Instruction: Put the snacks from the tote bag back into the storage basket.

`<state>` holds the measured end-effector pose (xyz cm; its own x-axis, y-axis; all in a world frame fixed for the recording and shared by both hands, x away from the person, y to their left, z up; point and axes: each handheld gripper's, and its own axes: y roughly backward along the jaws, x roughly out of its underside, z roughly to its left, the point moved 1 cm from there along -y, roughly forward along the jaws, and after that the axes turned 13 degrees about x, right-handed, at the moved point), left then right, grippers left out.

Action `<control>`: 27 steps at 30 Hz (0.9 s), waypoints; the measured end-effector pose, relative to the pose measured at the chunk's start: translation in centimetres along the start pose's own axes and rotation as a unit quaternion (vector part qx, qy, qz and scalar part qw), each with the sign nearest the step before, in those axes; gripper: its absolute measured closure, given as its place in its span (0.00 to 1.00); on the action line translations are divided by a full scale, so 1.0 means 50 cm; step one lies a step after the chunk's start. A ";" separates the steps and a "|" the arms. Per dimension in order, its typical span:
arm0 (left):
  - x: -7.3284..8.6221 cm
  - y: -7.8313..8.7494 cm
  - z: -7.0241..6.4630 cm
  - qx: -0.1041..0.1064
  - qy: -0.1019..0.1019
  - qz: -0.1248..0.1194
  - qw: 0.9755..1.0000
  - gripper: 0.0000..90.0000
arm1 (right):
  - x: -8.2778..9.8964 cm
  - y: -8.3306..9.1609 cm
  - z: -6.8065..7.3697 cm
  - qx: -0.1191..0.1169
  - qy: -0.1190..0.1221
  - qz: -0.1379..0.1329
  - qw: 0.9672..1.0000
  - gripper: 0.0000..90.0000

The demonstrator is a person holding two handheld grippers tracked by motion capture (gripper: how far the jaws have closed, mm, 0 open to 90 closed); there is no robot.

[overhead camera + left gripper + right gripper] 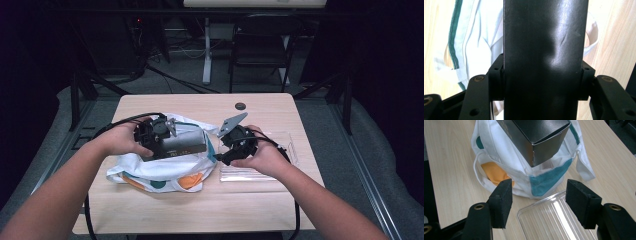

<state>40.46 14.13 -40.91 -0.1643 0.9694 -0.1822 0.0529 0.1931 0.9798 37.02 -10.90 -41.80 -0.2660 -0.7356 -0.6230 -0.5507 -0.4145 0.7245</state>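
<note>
High view first, going from the left: the left gripper (159, 136) has its jaws clamped on both sides of a dark box (186, 143), holding it over a white tote bag (155, 172) with orange and teal patches, lying on the wooden table (260, 200). There's pale print on the box's side, way too small to read. Over on the right, the right gripper (539, 203) has nothing in it, jaws gaping wide above a clear plastic tray (554, 220) just beside the bag.
</note>
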 end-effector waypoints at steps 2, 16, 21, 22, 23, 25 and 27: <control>-0.003 0.002 0.000 0.002 -0.001 0.000 1.000 0.48 | -0.004 0.002 -0.006 -0.001 0.004 0.004 1.000 0.42; -0.020 0.009 0.000 0.001 -0.009 -0.003 1.000 0.48 | -0.046 0.023 -0.049 -0.009 0.033 0.019 0.999 0.41; -0.030 0.006 -0.003 0.004 -0.014 0.000 1.000 0.48 | -0.062 0.020 -0.050 -0.014 0.056 0.022 0.998 0.39; -0.032 0.006 -0.004 0.003 -0.018 0.000 1.000 0.48 | -0.065 0.020 -0.050 -0.015 0.062 0.026 0.998 0.39; -0.035 0.007 -0.004 0.004 -0.020 0.001 1.000 0.48 | -0.068 0.019 -0.049 -0.015 0.066 0.027 0.997 0.39; -0.040 0.007 -0.006 0.006 -0.022 -0.002 1.000 0.48 | -0.074 0.017 -0.048 -0.018 0.075 0.028 0.997 0.38; -0.044 0.006 -0.007 0.004 -0.023 0.000 1.000 0.48 | -0.079 0.015 -0.047 -0.023 0.083 0.033 0.996 0.36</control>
<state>40.48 12.03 -40.17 -0.1196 0.9753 -0.1858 0.0617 0.1941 0.9790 39.53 -9.58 -38.13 -0.1639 -0.8384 -0.5198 -0.4993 -0.3839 0.7767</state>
